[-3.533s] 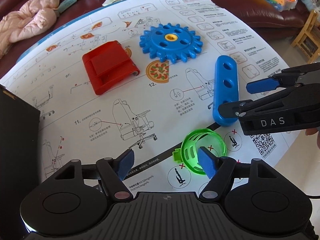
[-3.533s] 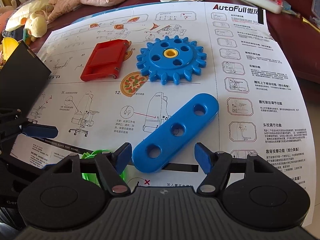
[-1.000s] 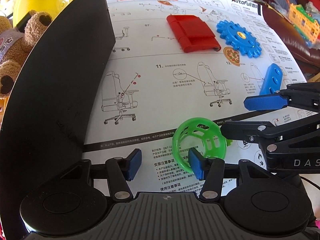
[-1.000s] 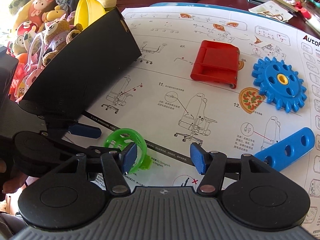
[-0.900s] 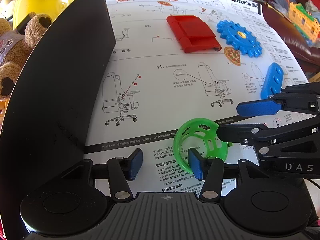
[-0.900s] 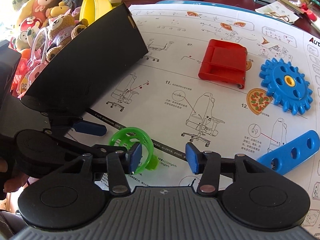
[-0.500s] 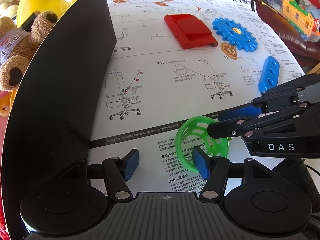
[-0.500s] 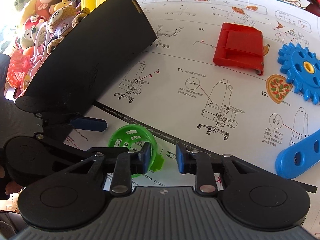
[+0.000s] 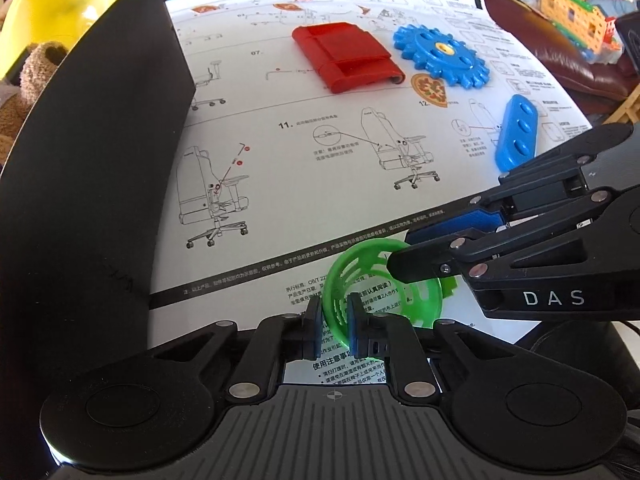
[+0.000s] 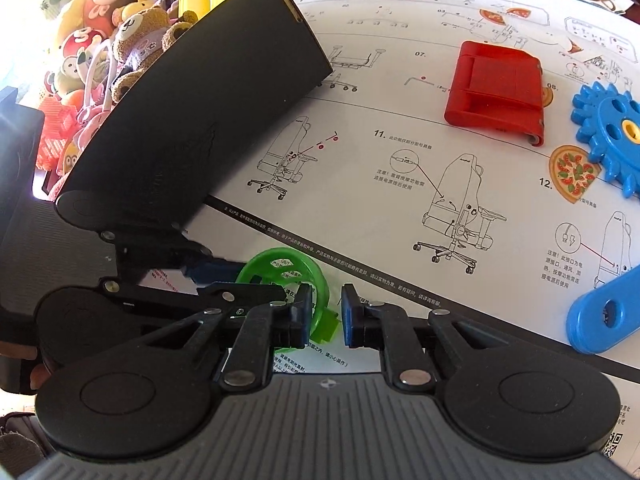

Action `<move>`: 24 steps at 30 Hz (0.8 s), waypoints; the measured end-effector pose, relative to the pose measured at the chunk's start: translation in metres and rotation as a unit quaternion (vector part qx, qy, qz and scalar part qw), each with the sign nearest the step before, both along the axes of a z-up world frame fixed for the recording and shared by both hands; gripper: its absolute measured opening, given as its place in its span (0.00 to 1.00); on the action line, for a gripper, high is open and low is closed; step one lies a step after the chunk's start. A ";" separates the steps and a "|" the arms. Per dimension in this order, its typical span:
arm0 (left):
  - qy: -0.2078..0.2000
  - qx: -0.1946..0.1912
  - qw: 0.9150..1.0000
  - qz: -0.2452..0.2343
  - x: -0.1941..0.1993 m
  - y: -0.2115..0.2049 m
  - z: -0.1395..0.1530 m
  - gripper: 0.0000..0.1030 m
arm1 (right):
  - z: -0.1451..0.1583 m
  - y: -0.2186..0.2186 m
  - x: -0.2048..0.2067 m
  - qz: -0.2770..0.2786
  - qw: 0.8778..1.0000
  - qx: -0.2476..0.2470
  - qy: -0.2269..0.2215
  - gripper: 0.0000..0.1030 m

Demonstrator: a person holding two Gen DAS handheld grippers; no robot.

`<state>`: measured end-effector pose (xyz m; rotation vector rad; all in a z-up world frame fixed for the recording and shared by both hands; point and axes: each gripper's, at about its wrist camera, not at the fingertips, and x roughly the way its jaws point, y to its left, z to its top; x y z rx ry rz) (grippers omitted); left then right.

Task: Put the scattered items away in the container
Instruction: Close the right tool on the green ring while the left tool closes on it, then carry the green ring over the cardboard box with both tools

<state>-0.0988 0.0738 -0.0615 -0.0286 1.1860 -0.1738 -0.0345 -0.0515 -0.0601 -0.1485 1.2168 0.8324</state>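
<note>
A green plastic basket ring (image 9: pixel 384 280) lies on its side on the white instruction sheet (image 9: pixel 304 184). My left gripper (image 9: pixel 334 322) is shut on the ring's near rim. My right gripper (image 10: pixel 325 314) is nearly closed around the ring's small green tab (image 10: pixel 328 326), which sits in the narrow gap between the pads; the ring (image 10: pixel 280 268) is to its left. In the left wrist view the right gripper's fingers (image 9: pixel 424 264) reach onto the ring from the right. The black container (image 9: pixel 92 168) stands at left.
On the sheet lie a red block (image 9: pixel 346 56), a blue gear (image 9: pixel 440 56) and a blue holed bar (image 9: pixel 516 136). The container (image 10: pixel 200 112) holds plush toys (image 10: pixel 136 32) and a yellow bowl (image 9: pixel 52 16). Clutter and a sofa edge lie beyond the sheet.
My left gripper has closed onto the green ring's rim. My right gripper has narrowed its jaws around the ring's tab. Both have drawn closer to the container side.
</note>
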 end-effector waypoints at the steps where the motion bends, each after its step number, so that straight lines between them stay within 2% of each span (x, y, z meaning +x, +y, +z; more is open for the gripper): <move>1: -0.006 0.009 1.000 -0.004 -0.001 -0.003 0.000 0.07 | 0.000 0.001 0.000 0.003 1.000 -0.004 -0.004 0.19; 7: -0.007 0.003 1.000 -0.002 -0.001 -0.001 -0.001 0.06 | -0.003 0.011 0.001 0.015 1.000 -0.014 -0.007 0.19; 8: -0.006 0.001 1.000 -0.002 -0.001 0.000 -0.001 0.12 | -0.004 0.012 0.001 0.016 1.000 -0.018 -0.005 0.19; 10: -0.008 0.006 1.000 -0.005 -0.002 -0.002 0.000 0.18 | -0.007 0.011 0.001 0.014 1.000 -0.018 -0.003 0.17; 11: -0.007 0.007 1.000 -0.006 -0.002 -0.002 0.000 0.31 | -0.007 0.010 0.000 0.013 1.000 -0.017 -0.004 0.16; 14: -0.006 0.016 1.000 -0.001 -0.003 -0.004 0.000 0.52 | -0.006 0.009 -0.001 0.011 1.000 -0.019 -0.010 0.09; 15: -0.006 0.022 1.000 0.001 -0.003 -0.004 0.001 0.57 | -0.006 0.007 0.000 0.008 1.000 -0.019 -0.011 0.09; 17: -0.008 0.024 1.000 0.003 -0.003 -0.004 0.003 0.58 | -0.005 0.005 0.002 0.002 1.000 -0.016 -0.008 0.09; 20: -0.001 0.021 1.000 0.004 0.000 -0.003 0.003 0.58 | -0.004 0.004 0.002 0.000 1.000 -0.016 -0.012 0.09; 21: 0.002 0.021 1.000 0.004 0.002 -0.004 0.003 0.45 | -0.004 0.004 0.002 -0.002 1.000 -0.015 -0.014 0.09; 22: 0.004 0.017 1.000 0.004 0.003 -0.003 0.002 0.36 | -0.003 0.004 0.002 -0.003 1.000 -0.014 -0.015 0.09; 23: 0.007 0.010 1.000 0.002 0.004 -0.003 0.002 0.18 | -0.002 0.003 0.002 -0.004 1.000 -0.011 -0.016 0.09; 24: 0.012 0.000 1.000 -0.002 0.005 -0.004 0.001 0.10 | 0.000 0.002 0.001 -0.005 1.000 -0.007 -0.015 0.09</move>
